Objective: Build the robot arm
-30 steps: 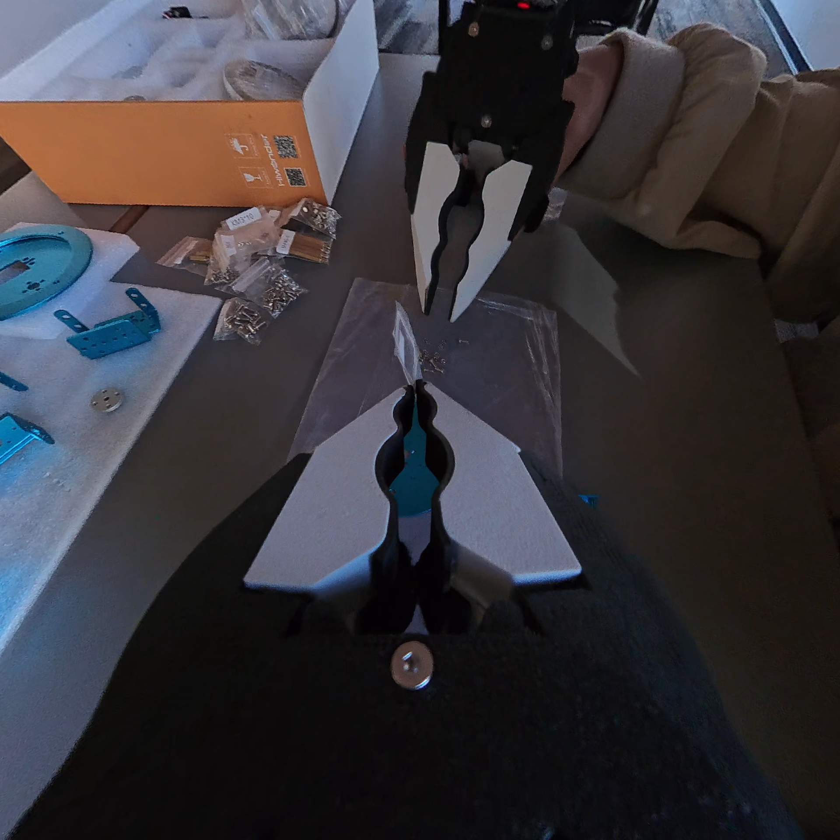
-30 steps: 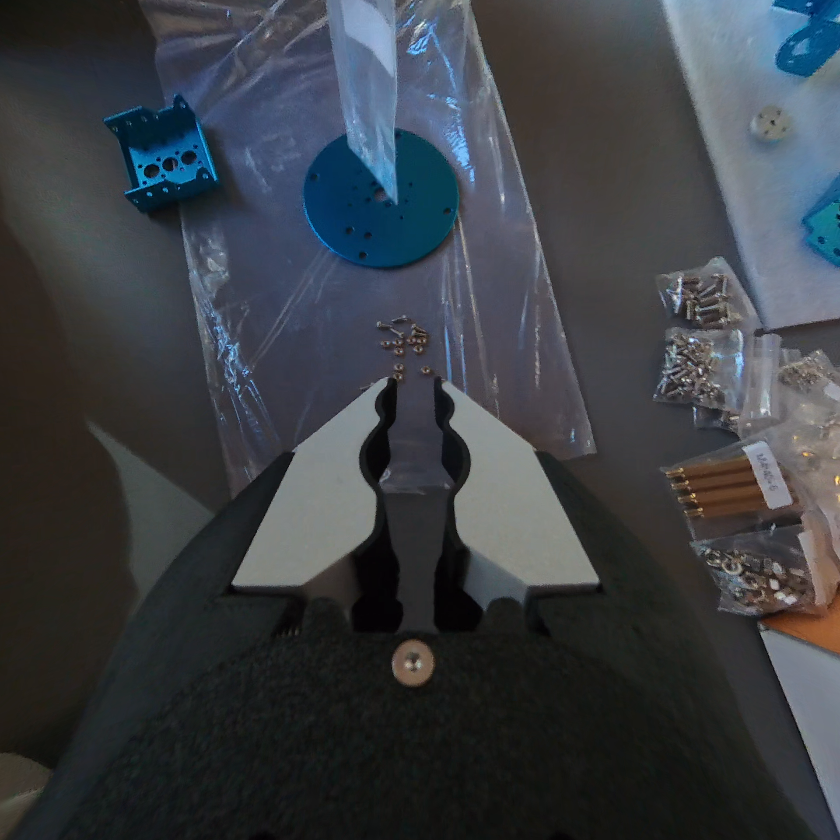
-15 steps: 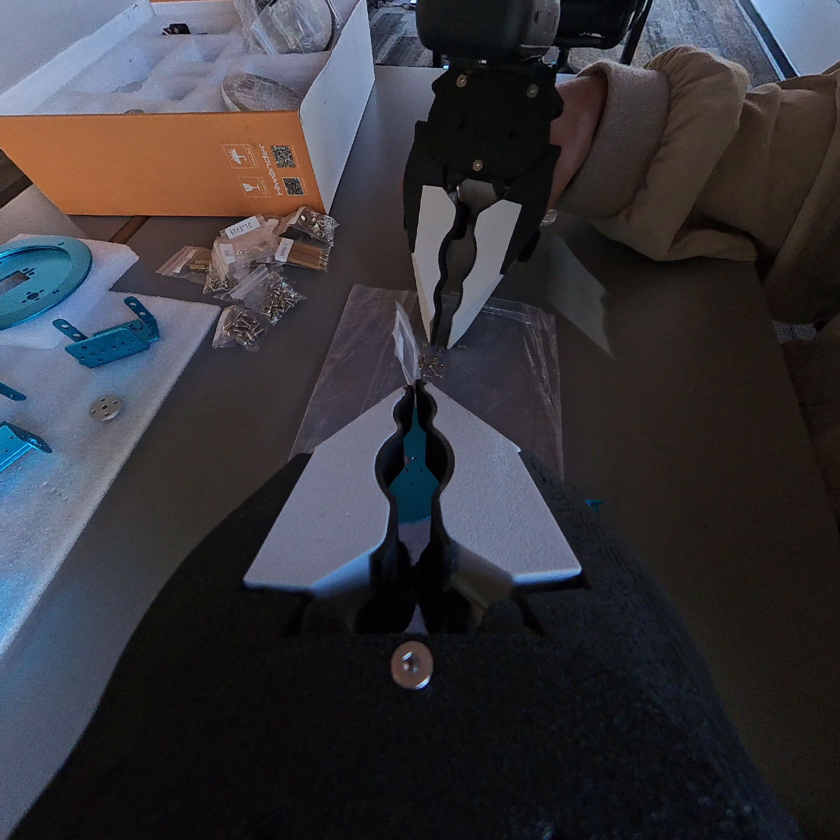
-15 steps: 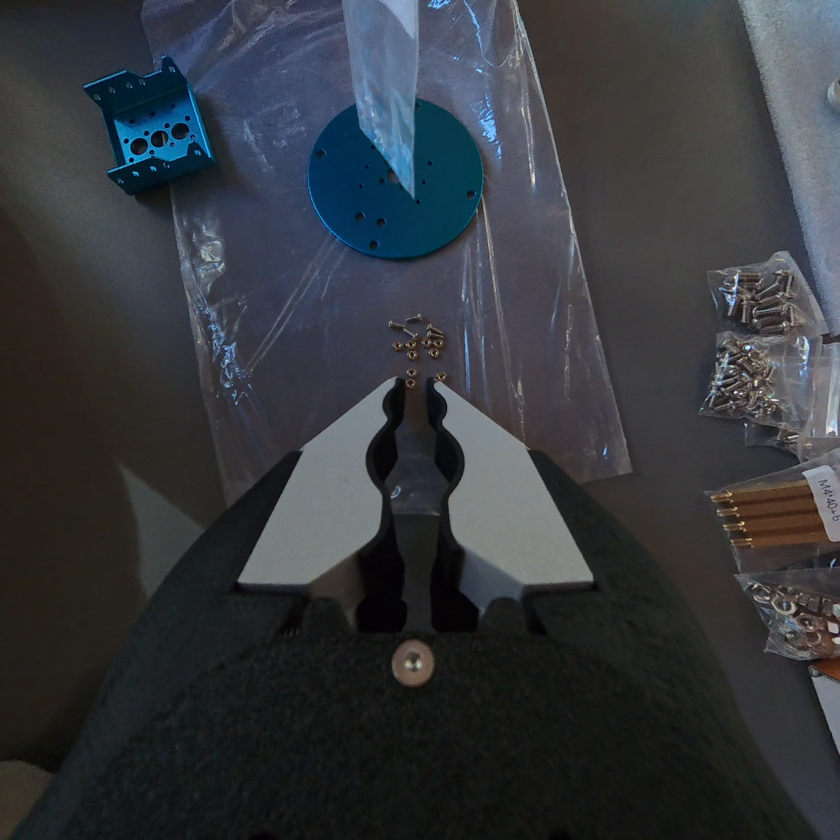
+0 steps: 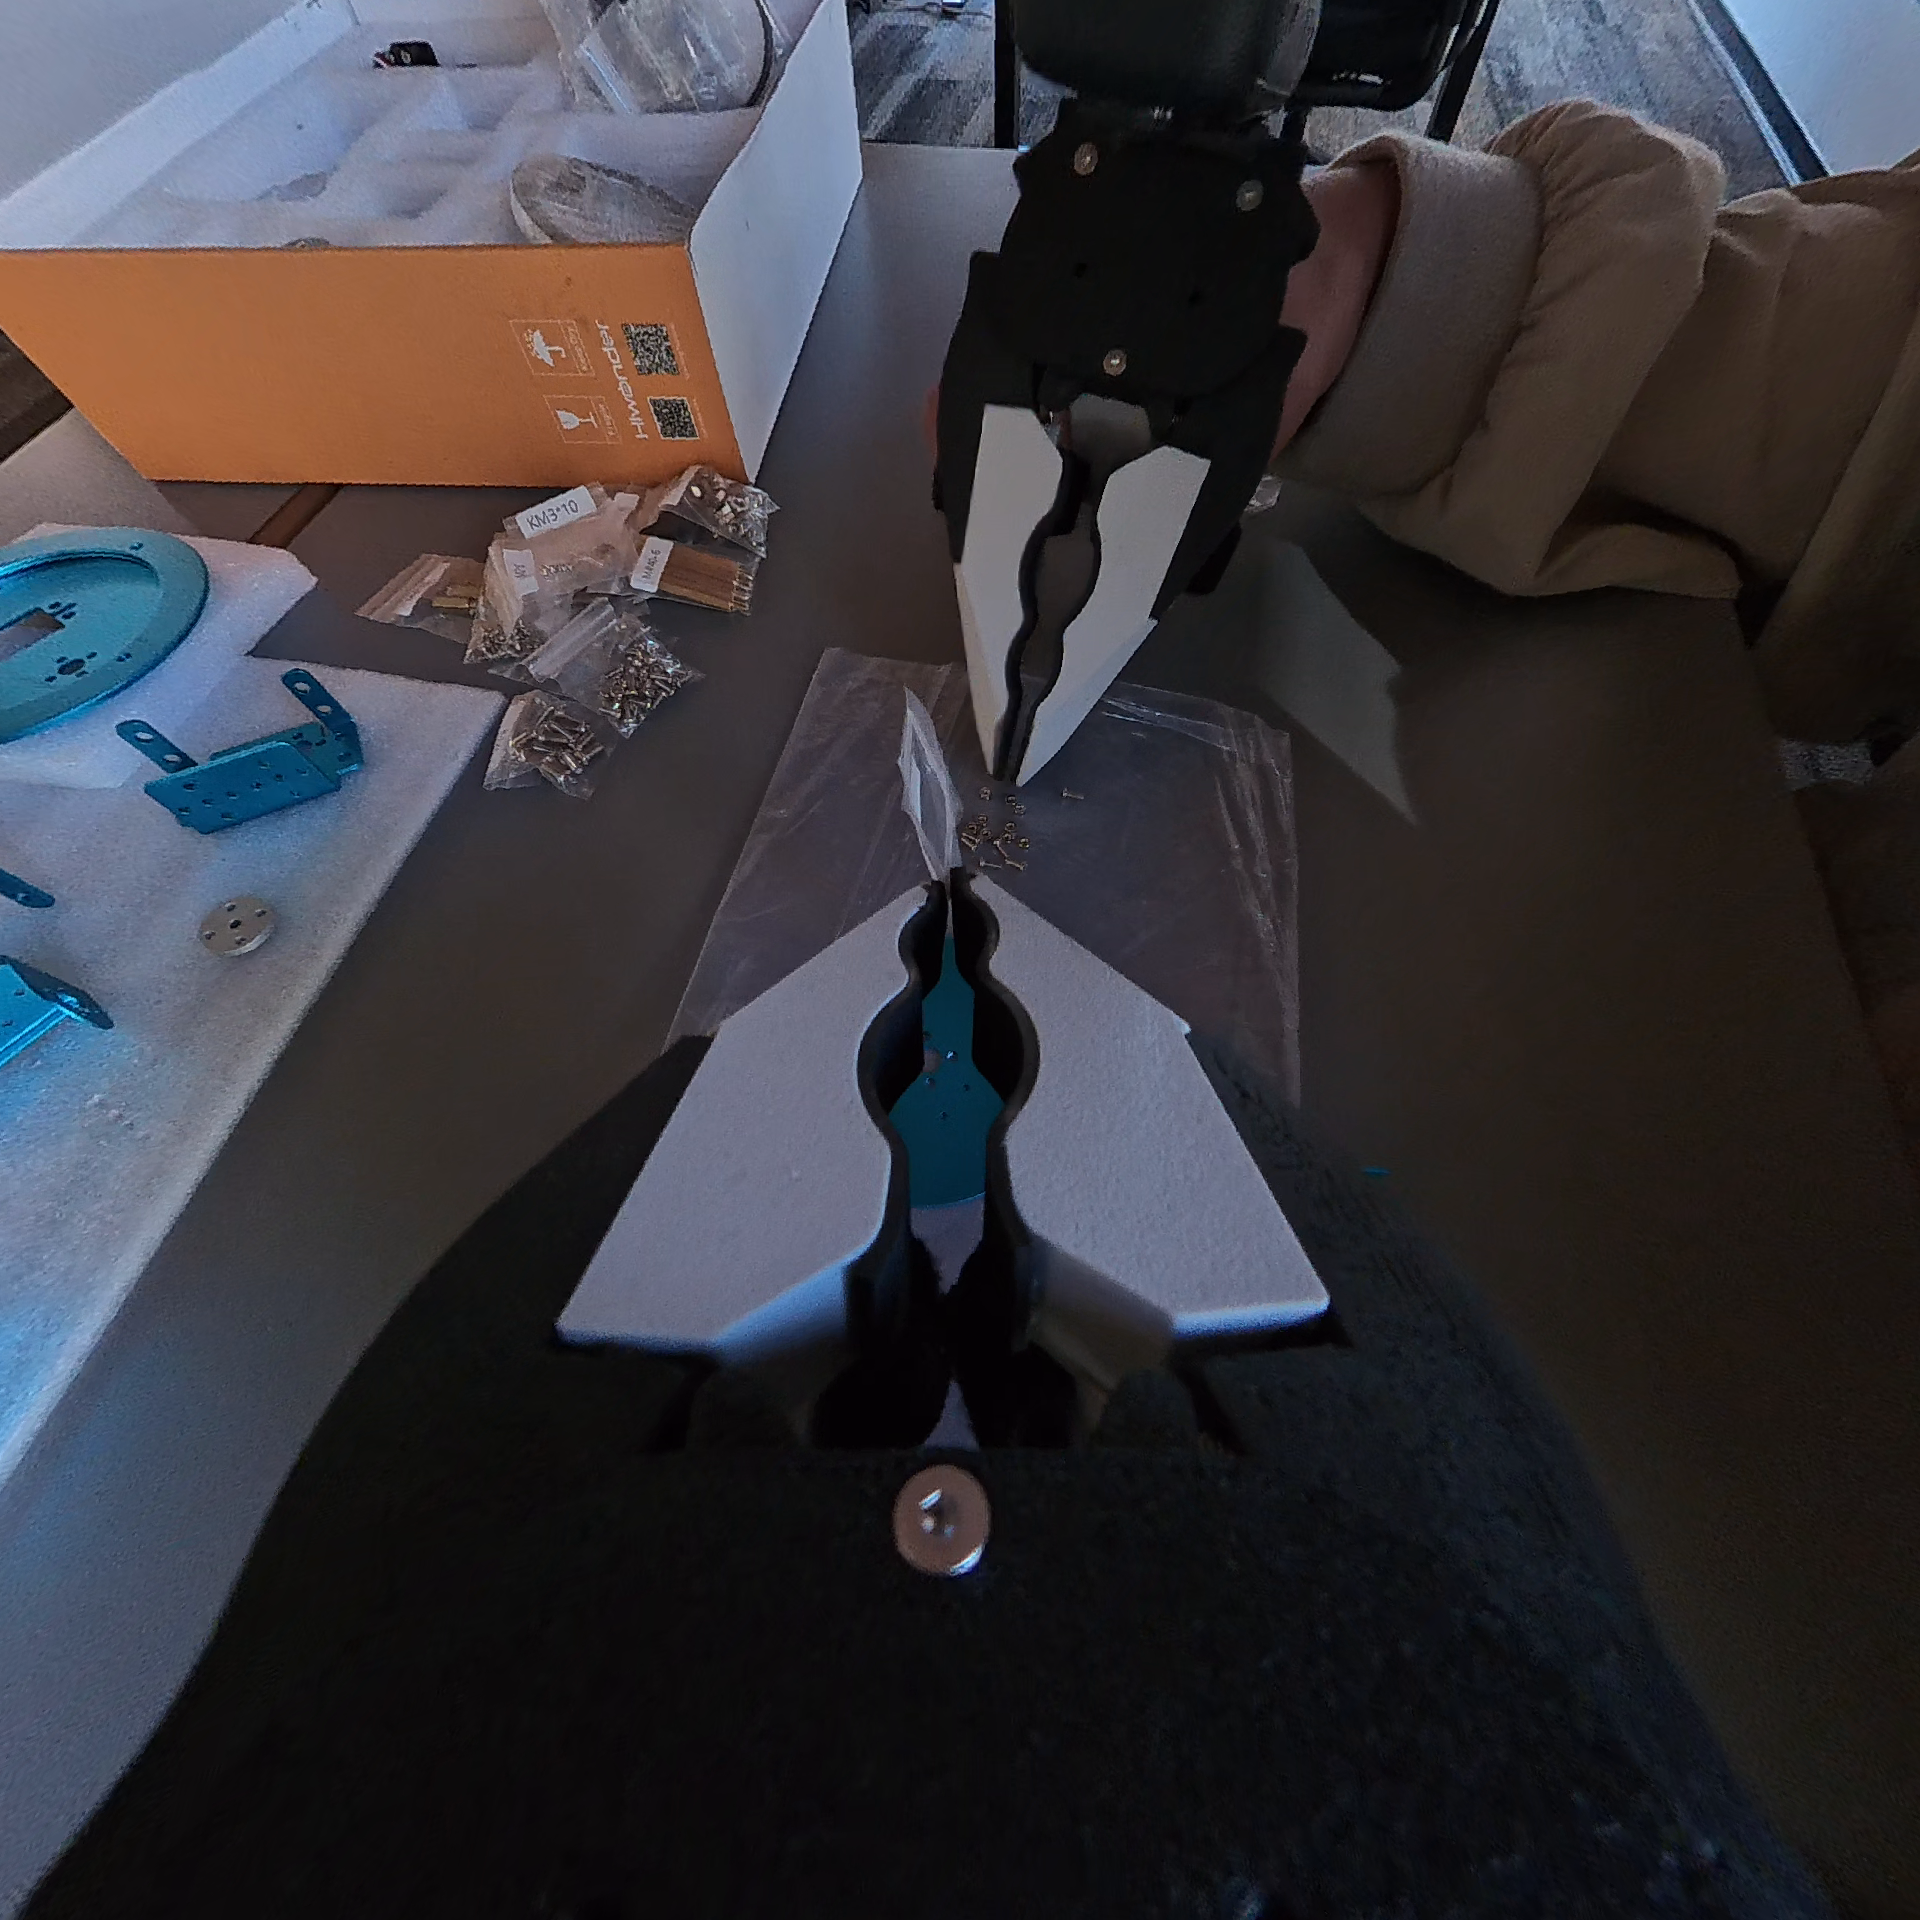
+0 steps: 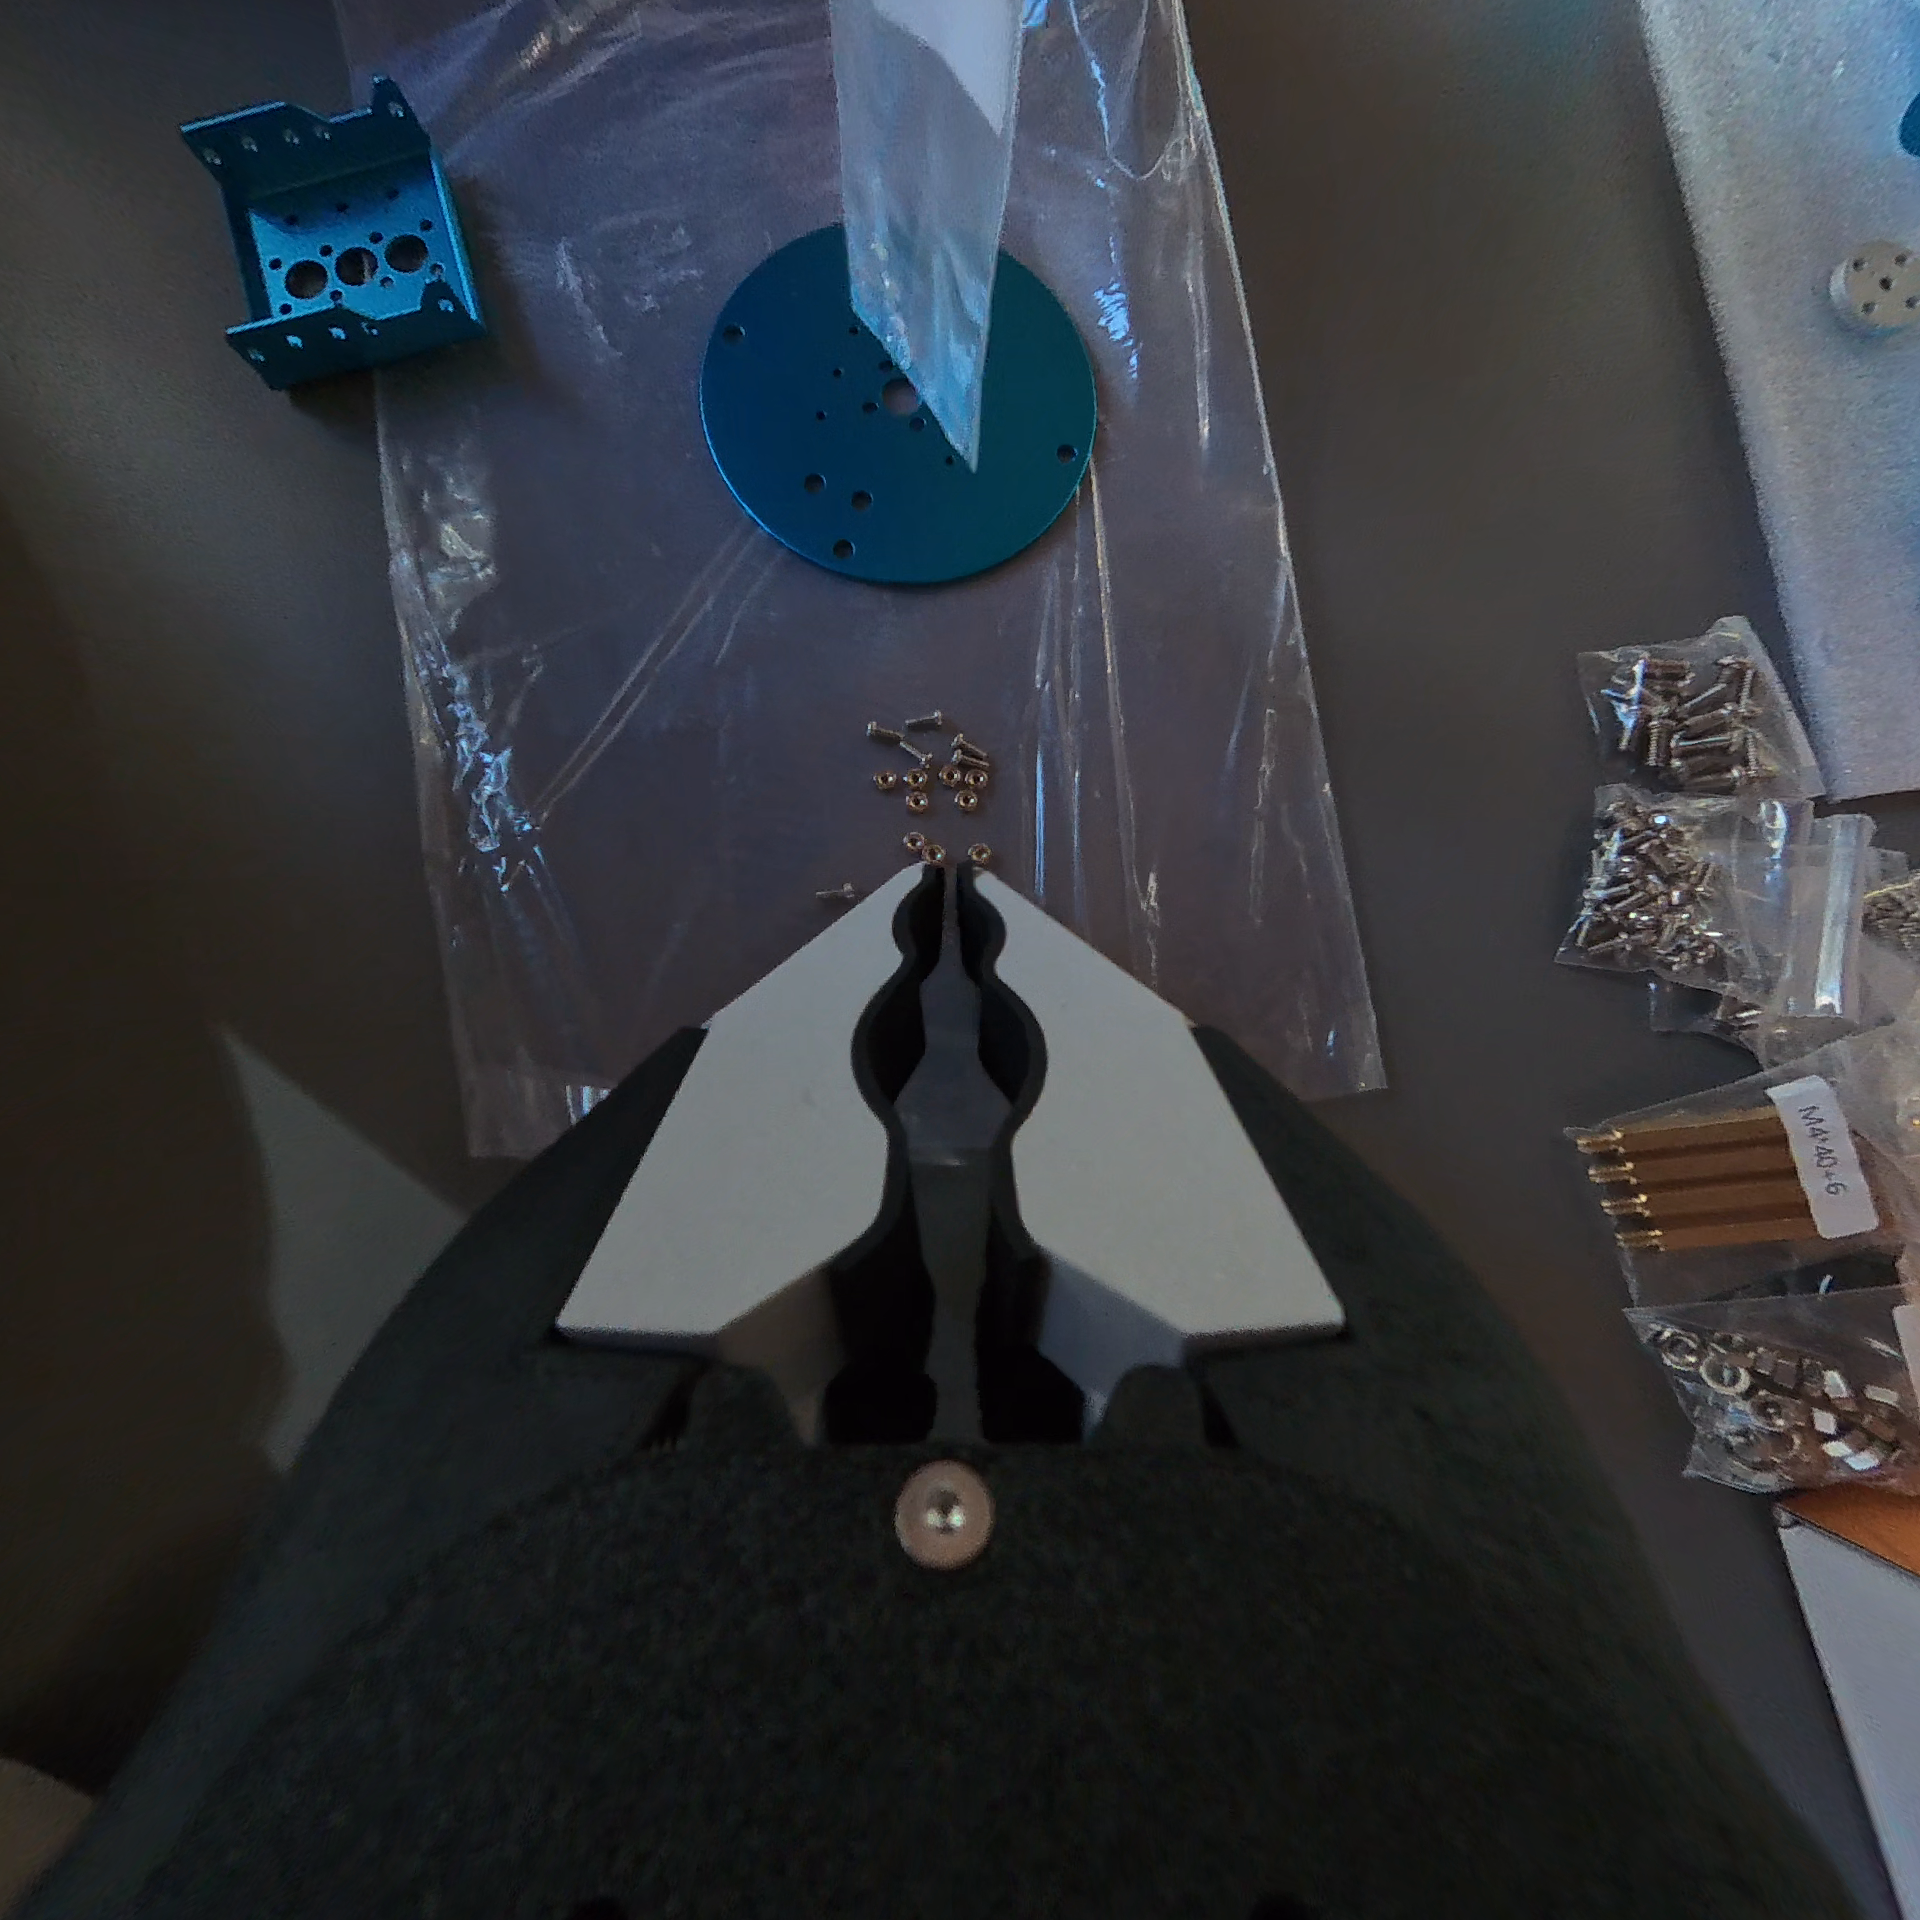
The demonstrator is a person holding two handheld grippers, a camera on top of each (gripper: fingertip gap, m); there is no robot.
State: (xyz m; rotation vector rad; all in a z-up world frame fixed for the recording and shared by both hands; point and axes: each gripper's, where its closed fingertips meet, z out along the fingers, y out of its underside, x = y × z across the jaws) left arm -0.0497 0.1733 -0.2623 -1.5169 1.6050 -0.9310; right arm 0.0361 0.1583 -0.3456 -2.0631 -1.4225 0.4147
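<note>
My left gripper point(image 5: 951, 883) is shut on a small clear plastic bag point(image 5: 928, 784) and holds it above a blue round plate point(image 5: 940, 1127). The bag point(image 6: 925, 208) hangs over the plate point(image 6: 899, 416) in the right wrist view. My right gripper point(image 6: 948, 875) points down at a cluster of loose small nuts and screws point(image 6: 930, 774) on a clear plastic sheet point(image 6: 623, 623). Its jaws are closed to a thin slit, with the tips against the nearest nut point(image 6: 935, 854). I cannot tell if the nut is pinched. In the left wrist view the right gripper point(image 5: 1008, 774) touches the sheet beside the nuts point(image 5: 997, 831).
A blue U-bracket point(image 6: 332, 229) lies at the sheet's corner. Bags of screws and brass standoffs point(image 6: 1714, 935) lie to the side, and they also show in the left wrist view point(image 5: 603, 644). An orange and white box point(image 5: 416, 343) and white foam with blue parts point(image 5: 249, 769) are on the left. A beige sleeve point(image 5: 1558, 364) is behind the right gripper. My right fingertips sit around 12 cm from my left ones.
My right gripper has come down to the loose nuts and its jaws have narrowed from a clear gap to a thin slit. My left gripper has stayed shut on the bag.
</note>
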